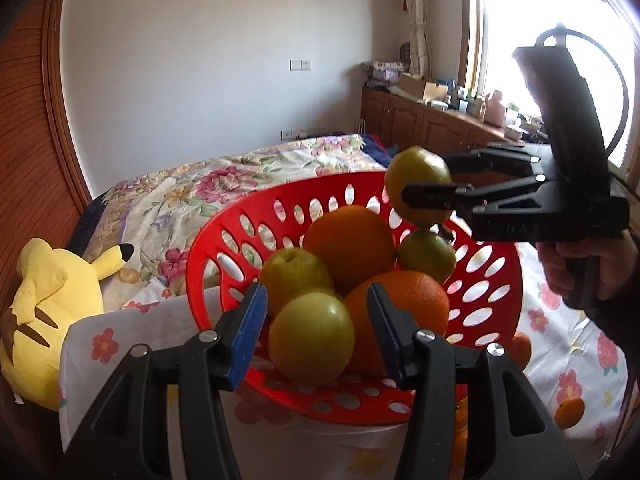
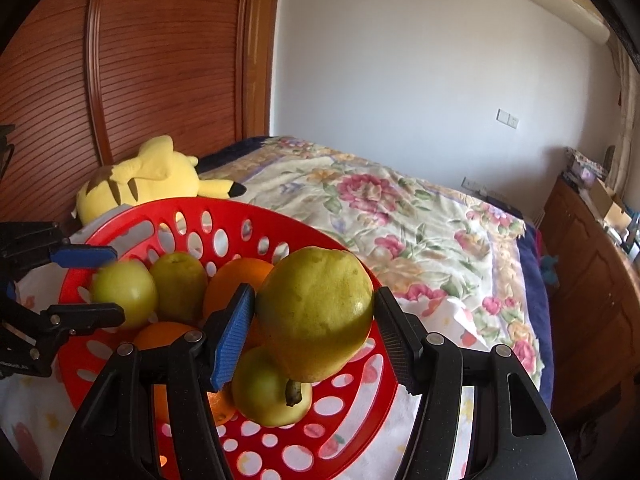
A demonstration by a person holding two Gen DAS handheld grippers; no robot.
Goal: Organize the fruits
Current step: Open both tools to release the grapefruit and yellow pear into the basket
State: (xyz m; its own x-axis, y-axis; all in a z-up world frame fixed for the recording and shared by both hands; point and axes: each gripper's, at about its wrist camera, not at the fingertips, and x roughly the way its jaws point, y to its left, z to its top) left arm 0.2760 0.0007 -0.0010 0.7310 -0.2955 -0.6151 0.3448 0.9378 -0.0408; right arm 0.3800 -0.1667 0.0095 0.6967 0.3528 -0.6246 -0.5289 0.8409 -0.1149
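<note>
A red perforated basket (image 1: 304,189) (image 2: 168,205) holds two oranges (image 1: 352,244) (image 1: 412,300) and several green fruits. My left gripper (image 1: 316,314) is at the basket's near edge. Its blue pads (image 1: 250,332) stand either side of a green fruit (image 1: 312,340) with a small gap on each side, so it is open. In the right wrist view the left gripper (image 2: 118,284) shows at the left around that same fruit (image 2: 124,294). My right gripper (image 2: 316,320) (image 1: 426,178) is shut on a green pear (image 2: 316,312) (image 1: 416,178), held above the basket's right side, stem down.
The basket sits on a white flowered cloth (image 1: 560,320) with small oranges (image 1: 570,412) beside it at the right. A yellow plush toy (image 1: 52,312) (image 2: 140,176) lies to the left. A bed with a floral cover (image 2: 400,220) lies behind. A person's hand (image 1: 580,268) holds the right gripper.
</note>
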